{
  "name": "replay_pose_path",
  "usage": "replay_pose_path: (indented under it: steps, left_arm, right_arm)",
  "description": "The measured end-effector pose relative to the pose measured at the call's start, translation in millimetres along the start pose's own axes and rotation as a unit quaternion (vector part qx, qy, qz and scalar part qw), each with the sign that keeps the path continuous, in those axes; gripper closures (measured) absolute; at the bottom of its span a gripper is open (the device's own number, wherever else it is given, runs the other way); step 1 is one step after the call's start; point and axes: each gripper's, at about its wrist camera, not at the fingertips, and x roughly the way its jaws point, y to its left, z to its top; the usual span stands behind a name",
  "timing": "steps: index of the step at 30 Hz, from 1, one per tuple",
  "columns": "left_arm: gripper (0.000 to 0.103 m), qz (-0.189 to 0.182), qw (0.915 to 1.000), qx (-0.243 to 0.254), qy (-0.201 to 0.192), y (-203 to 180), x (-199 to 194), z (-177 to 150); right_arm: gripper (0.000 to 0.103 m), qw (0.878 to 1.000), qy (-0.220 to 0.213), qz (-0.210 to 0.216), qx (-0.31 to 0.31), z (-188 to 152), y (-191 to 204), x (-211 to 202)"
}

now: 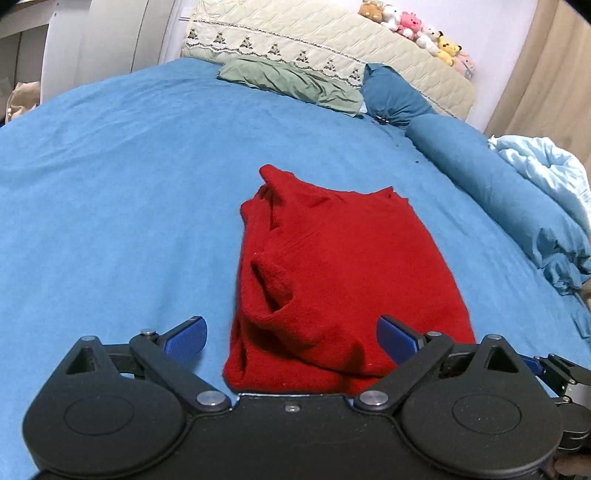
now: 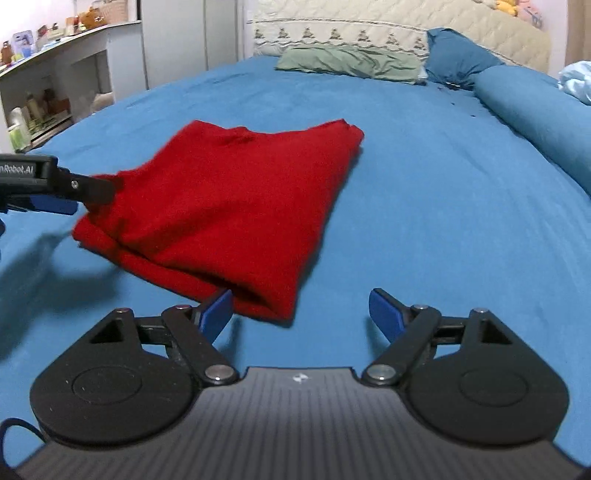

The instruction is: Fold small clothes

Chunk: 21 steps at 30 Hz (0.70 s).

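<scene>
Both my grippers, left gripper [image 1: 291, 338] and right gripper [image 2: 300, 312], gape empty over the red garment [image 1: 332, 280]. It seems folded; next I smooth it or set it aside.

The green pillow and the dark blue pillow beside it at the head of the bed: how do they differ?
The green pillow lies flat and thin, crumpled with many creases; the dark blue pillow is plumper and stands propped up against the headboard. The green one is pale sage, unlike the blue bedsheet; the blue one nearly matches it. In the right wrist view the green one lies to the left. Both sit side by side, touching, at the headboard.
</scene>
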Motion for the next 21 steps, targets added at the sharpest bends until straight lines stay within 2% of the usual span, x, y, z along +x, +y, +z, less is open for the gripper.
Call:
replay_pose_path:
  steps: [3,8,11,13,15,18,21]
  left_arm:
    - [0.004,0.001,1.0000,-0.001,0.003,1,1,-2]
    - [0.004,0.000,1.0000,-0.008,0.000,6,3,-2]
    - [0.004,0.011,0.9999,-0.009,-0.008,10,2,1]
    - [0.004,0.022,0.9996,-0.012,-0.013,16,-1,2]
    - [0.004,0.036,0.9993,-0.012,0.002,20,2,0]
    - [0.006,0.083,0.9942,0.024,0.065,22,21,-9]
    - [0.006,0.098,0.9919,0.049,0.065,16,18,-13]
  right_arm:
    - [0.007,1.000,-0.014,-0.010,0.022,0,9,10]
    - [0.011,0.999,-0.012,-0.028,0.029,-1,9,28]
    - [0.032,0.998,-0.025,-0.043,0.046,3,4,27]
    - [0.033,0.995,-0.052,-0.054,0.065,9,-2,13]
    - [0.033,0.993,-0.071,-0.077,0.058,11,-7,-1]
    - [0.033,0.997,-0.027,-0.057,0.044,4,-16,8]
    - [0.033,0.999,-0.013,-0.042,0.031,-9,-21,13]
